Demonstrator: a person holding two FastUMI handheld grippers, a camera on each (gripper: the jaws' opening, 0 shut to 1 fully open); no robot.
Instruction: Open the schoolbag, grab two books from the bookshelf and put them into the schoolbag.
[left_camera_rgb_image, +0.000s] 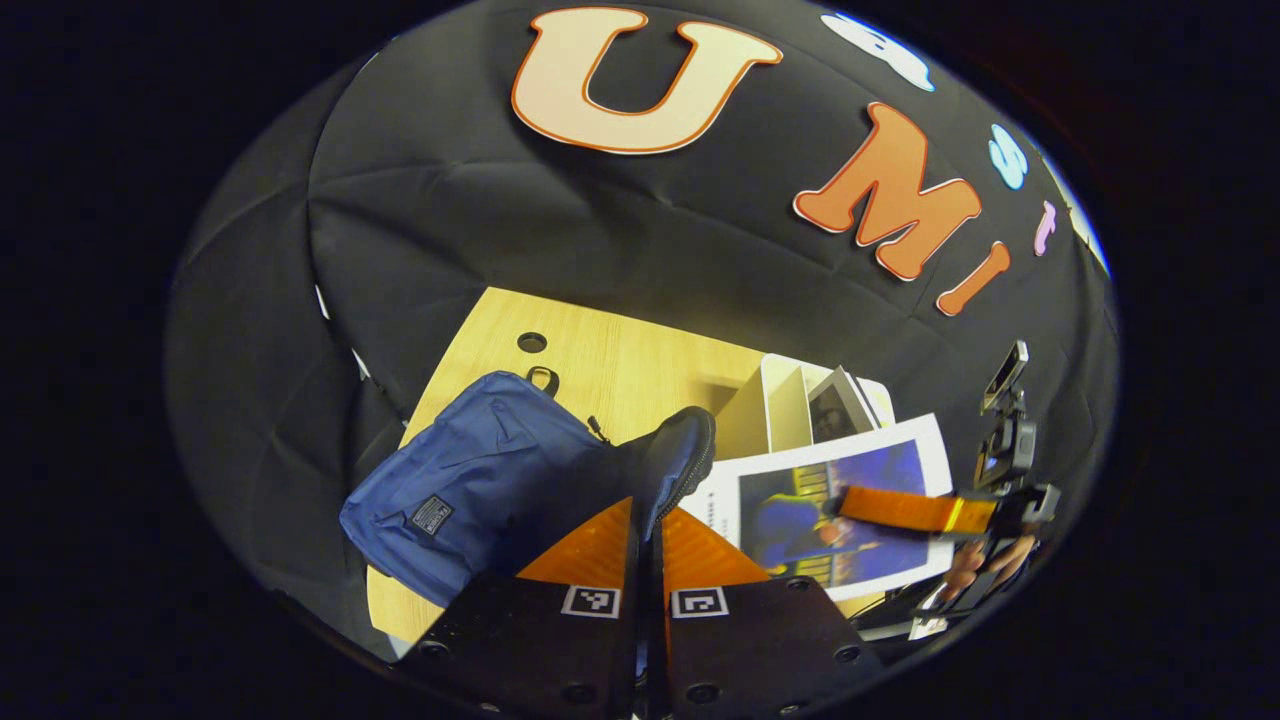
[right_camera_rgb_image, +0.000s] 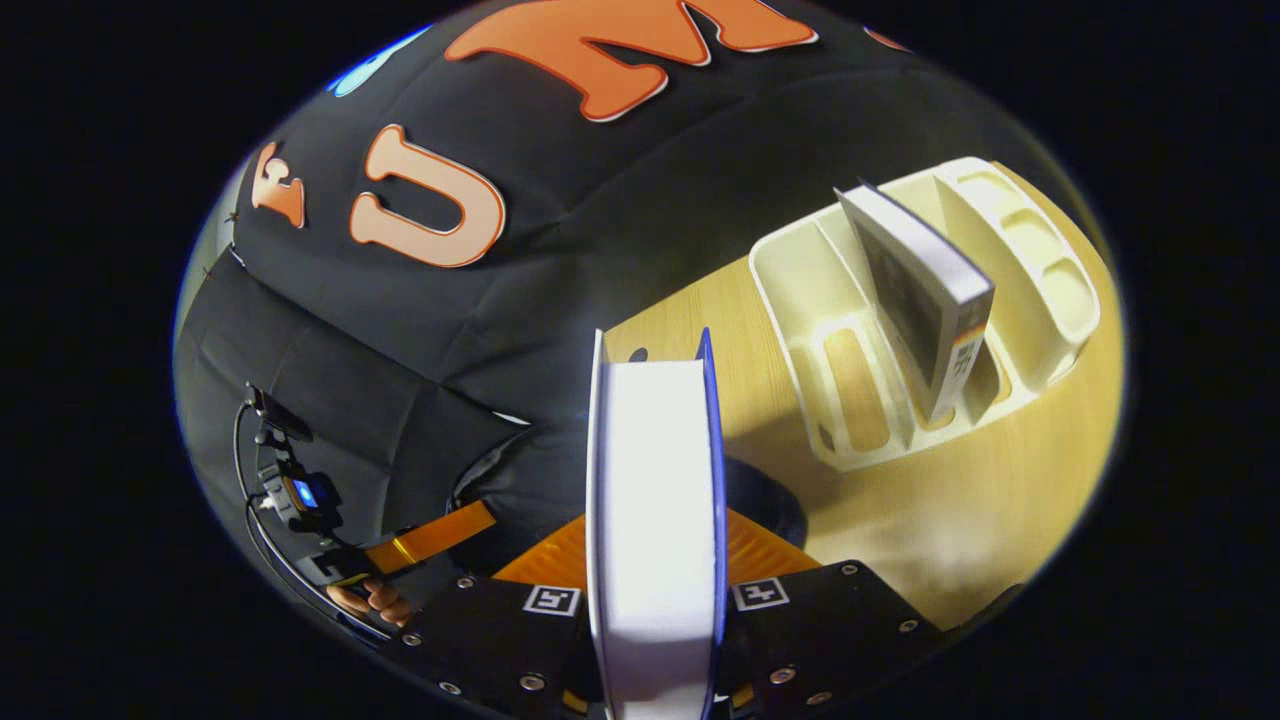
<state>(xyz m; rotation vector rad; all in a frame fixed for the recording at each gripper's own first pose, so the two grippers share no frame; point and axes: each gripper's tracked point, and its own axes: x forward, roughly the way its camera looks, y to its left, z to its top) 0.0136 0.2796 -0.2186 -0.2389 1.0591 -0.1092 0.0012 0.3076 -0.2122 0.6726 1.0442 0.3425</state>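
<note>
Book (right_camera_rgb_image: 652, 520) possibly over schoolbag (left_camera_rgb_image: 470, 480).

Blue schoolbag (left_camera_rgb_image: 470, 480) slumped on the left of the wooden desk, top flap lifted and pinched. White-edged book (right_camera_rgb_image: 655, 520) with a blue and purple cover (left_camera_rgb_image: 835, 510) held off the desk, just right of the bag. Cream bookshelf (right_camera_rgb_image: 850, 330) at the far right, one gray book (right_camera_rgb_image: 925, 300) leaning upright inside a slot.
</note>
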